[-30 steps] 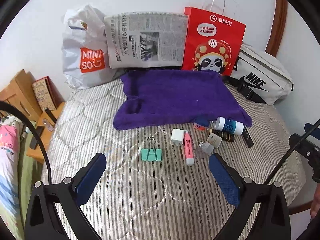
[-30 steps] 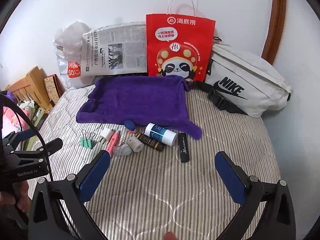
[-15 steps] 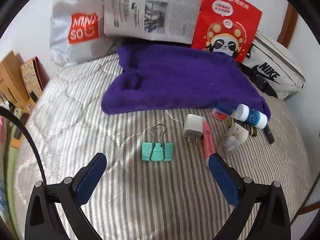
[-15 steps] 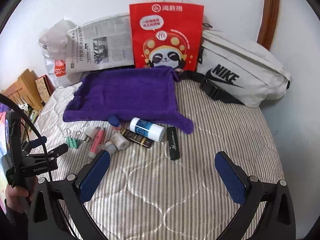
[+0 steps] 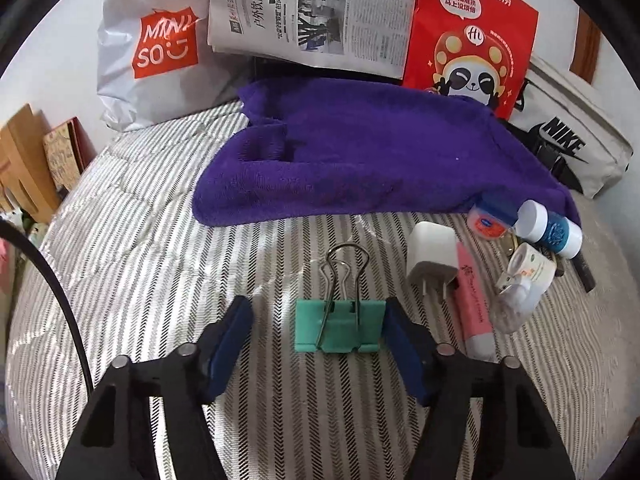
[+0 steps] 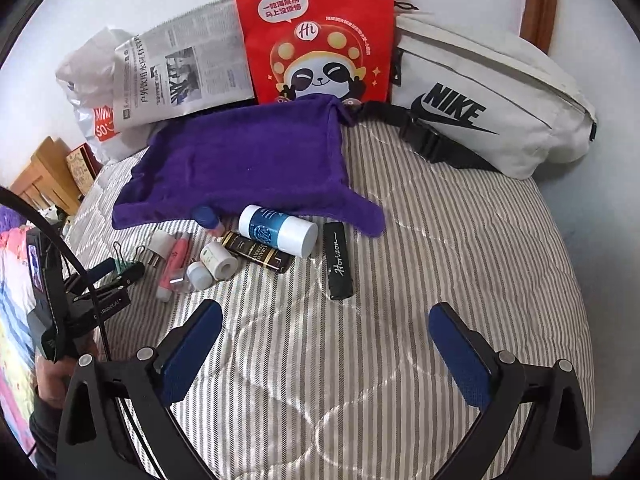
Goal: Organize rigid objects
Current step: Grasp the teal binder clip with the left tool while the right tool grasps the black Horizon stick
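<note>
Plush purple towel (image 5: 360, 160); quilted striped mattress (image 5: 140, 260); glossy red paper bag (image 5: 472, 32).

Binder clip (image 5: 338, 328): I saw mint green, with wire handles of bare metal.
Towel (image 5: 360, 164): I saw plain deep purple.
Mattress (image 6: 440, 260): I saw grey and white stripes, quilted.
Paper bag (image 6: 316, 32): I saw red, printed with a panda.
Highlighter (image 5: 474, 304): I saw pink.
Tongs' pads (image 5: 230, 344): I saw dark blue.

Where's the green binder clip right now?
In the left wrist view the green binder clip lies on the striped mattress, between the closing left gripper, just left of the white charger plug.
</note>
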A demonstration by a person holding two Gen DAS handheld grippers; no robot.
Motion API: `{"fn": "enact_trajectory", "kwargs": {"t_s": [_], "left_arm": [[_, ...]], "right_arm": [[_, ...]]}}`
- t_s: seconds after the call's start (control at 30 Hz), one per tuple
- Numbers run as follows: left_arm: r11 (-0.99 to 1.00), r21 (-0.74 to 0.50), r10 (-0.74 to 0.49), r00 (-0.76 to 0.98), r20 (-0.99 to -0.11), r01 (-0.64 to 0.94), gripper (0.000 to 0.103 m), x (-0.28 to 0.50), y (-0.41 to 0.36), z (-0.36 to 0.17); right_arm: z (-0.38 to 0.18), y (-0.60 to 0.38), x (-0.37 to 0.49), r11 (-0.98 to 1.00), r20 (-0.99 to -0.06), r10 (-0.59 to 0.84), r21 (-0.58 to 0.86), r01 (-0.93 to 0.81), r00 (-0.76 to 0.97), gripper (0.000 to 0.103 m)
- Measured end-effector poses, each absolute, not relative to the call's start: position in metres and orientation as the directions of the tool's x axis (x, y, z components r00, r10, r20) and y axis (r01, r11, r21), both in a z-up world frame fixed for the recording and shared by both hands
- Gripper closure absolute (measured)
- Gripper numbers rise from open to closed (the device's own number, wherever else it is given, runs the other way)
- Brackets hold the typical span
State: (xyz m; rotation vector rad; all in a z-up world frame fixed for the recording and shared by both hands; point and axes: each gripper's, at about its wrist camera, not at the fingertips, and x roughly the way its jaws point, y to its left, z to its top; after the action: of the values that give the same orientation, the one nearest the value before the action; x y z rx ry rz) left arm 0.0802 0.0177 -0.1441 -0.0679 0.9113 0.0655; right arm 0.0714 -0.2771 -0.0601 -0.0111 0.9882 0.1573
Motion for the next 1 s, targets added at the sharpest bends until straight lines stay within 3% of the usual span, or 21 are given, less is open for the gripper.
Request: {"fn": "enact_trajectory", "kwargs": {"t_s": [0.1,0.2,0.33,0.5,0.8,1.0], "left_arm": [[0.995,-0.037,0.03,0.617,-0.787,-0.095,0.061,0.08,0.021,-0.143],[0.994,-0.018,0.053,0.615,-0.787,-0.109,0.064,0.079,0.022,-0.143],[0.994,0.01,0.074,0.611,-0.788,-0.108,0.064,0.08,0.019,-0.143],[0.994,0.018,0.08,0.61,-0.789,-0.107,0.063,0.08,0.018,-0.143],[0.994,0.022,0.083,0.611,-0.788,-0.107,0.063,0.08,0.018,-0.144],[0.994,0.021,0.082,0.611,-0.788,-0.107,0.063,0.08,0.018,-0.144]], "right_arm": [[-0.071,-0.278,0.08,0.989,-0.83,0.125,0.059,-0.136,0.544,0.002],[-0.087,-0.276,0.097,0.985,-0.825,0.132,0.049,-0.164,0.55,0.008],[-0.115,-0.272,0.124,0.982,-0.847,0.109,0.012,-0.187,0.52,0.039],[-0.146,-0.277,0.143,0.982,-0.862,0.134,0.05,-0.183,0.488,0.055],[-0.153,-0.274,0.134,0.97,-0.781,0.161,0.01,-0.245,0.603,0.059],[-0.151,-0.273,0.134,0.968,-0.777,0.164,0.009,-0.25,0.608,0.058]]}}
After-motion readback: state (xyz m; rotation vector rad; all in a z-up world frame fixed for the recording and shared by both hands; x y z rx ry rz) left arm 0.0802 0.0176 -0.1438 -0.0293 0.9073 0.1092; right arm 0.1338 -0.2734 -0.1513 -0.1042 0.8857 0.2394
